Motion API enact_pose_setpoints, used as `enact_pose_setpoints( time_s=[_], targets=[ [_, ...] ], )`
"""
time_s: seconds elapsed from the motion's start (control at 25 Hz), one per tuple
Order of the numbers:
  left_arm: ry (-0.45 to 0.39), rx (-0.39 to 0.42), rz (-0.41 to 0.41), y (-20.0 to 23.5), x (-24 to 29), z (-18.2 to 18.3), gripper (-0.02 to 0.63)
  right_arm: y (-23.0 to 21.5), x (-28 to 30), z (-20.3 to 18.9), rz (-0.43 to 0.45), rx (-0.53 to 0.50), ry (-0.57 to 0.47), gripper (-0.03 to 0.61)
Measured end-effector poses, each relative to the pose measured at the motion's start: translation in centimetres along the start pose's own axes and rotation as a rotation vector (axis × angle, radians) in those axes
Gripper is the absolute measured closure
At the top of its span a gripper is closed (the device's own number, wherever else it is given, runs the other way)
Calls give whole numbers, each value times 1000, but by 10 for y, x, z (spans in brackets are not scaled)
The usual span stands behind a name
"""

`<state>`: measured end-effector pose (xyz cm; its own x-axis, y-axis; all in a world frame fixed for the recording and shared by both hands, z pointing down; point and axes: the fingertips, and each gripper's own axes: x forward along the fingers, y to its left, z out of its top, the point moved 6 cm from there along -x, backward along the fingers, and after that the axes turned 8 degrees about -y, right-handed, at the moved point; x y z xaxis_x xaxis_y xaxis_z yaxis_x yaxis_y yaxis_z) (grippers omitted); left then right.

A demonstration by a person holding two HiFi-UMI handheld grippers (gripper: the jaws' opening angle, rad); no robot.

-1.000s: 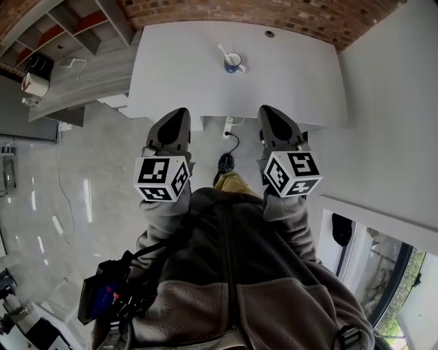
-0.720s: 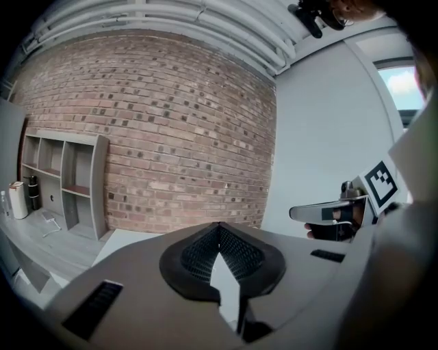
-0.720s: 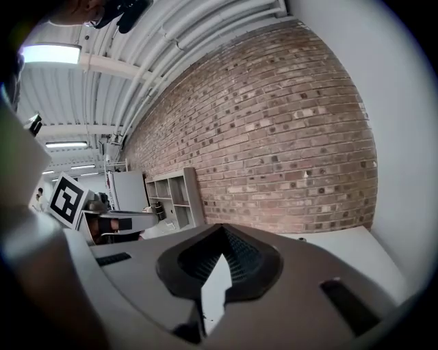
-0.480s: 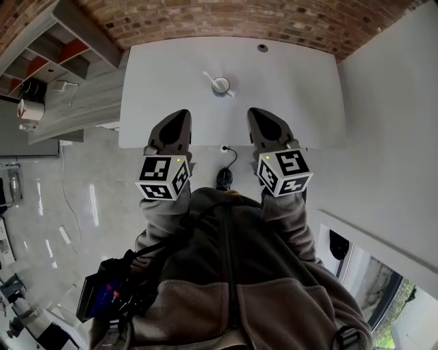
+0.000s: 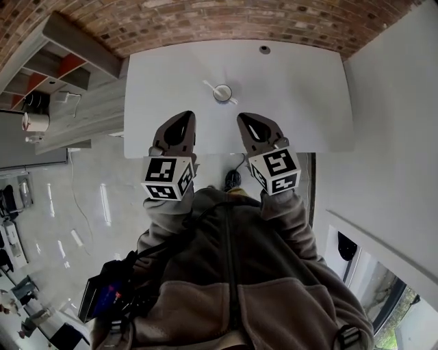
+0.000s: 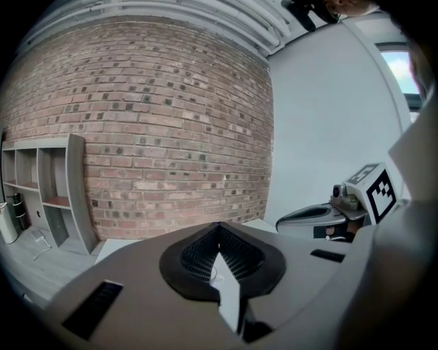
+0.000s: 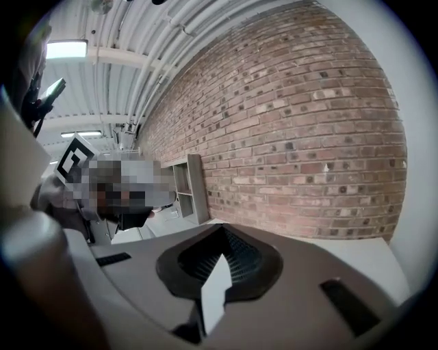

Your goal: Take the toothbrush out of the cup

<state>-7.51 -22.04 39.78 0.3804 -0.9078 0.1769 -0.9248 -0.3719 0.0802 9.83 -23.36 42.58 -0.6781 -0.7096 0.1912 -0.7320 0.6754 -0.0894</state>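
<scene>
A white cup point(image 5: 222, 92) stands on the white table point(image 5: 301, 89), a little back from the middle. A white toothbrush point(image 5: 209, 85) leans out of it to the left. Both grippers hover over the table's front edge, short of the cup. My left gripper point(image 5: 185, 117) is to the cup's front left, my right gripper point(image 5: 245, 120) to its front right and angled inward. Each has its jaws together with nothing held. In the left gripper view my left gripper point(image 6: 219, 229) points at the brick wall, and the right gripper point(image 6: 356, 202) shows at the side. The right gripper point(image 7: 222, 232) also faces the wall.
A brick wall point(image 5: 205, 20) runs behind the table. Grey open shelves point(image 5: 61, 68) stand at the left, a white wall point(image 5: 390, 102) at the right. A cable hole point(image 5: 264, 49) sits at the table's back. A black cable point(image 5: 236, 167) lies on the floor below the front edge.
The person has stepped nearer the table. Both grippers have come forward over its front edge toward the cup, and the right one has turned inward. The cup has not moved.
</scene>
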Motion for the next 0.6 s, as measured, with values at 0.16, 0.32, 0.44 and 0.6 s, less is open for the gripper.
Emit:
enact_pose_setpoints(
  time_s=[0.16, 0.32, 0.44, 0.6],
  targets=[
    [33, -11, 25, 2, 9, -23, 609, 1, 12, -27, 11, 39, 57, 578],
    [93, -40, 4, 19, 21, -51, 609, 7, 39, -54, 18, 44, 134, 577],
    [164, -94, 7, 44, 31, -81, 609, 8, 65, -76, 15, 39, 210, 577],
    [253, -147, 7, 58, 45, -118, 609, -7, 85, -109, 19, 47, 303, 577]
  ],
)
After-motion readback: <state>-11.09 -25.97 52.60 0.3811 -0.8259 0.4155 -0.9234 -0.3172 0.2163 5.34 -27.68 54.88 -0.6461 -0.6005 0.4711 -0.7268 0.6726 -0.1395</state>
